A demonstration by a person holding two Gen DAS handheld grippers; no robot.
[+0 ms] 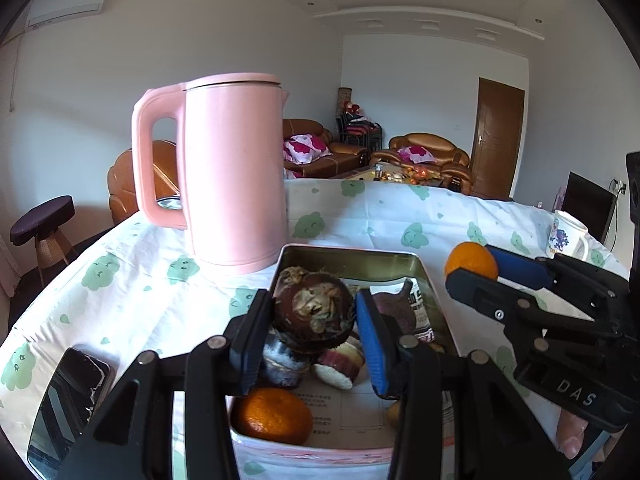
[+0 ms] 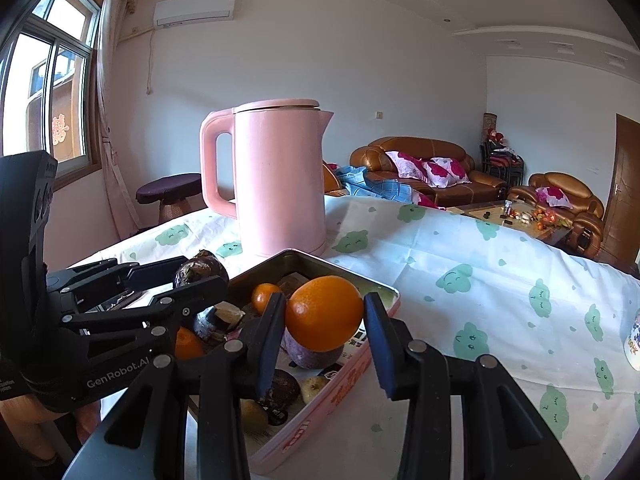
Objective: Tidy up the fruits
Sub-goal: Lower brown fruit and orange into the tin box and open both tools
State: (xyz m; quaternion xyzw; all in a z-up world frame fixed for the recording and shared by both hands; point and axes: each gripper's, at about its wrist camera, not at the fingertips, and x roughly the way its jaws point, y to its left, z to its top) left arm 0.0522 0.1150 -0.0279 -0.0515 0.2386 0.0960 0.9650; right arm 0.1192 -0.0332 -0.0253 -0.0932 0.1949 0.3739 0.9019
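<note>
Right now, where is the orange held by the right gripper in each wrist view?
Left wrist view: the orange sits at right of centre, between the right gripper's fingers, right of the tin.
Right wrist view: the orange is at centre, over the tin.
Shared landmark: the pink kettle behind the tin.

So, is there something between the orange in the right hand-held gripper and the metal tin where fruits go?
Nothing visible blocks it. The orange in the right hand-held gripper hangs over the open tin, with only fruit already lying in the tin below.
</note>
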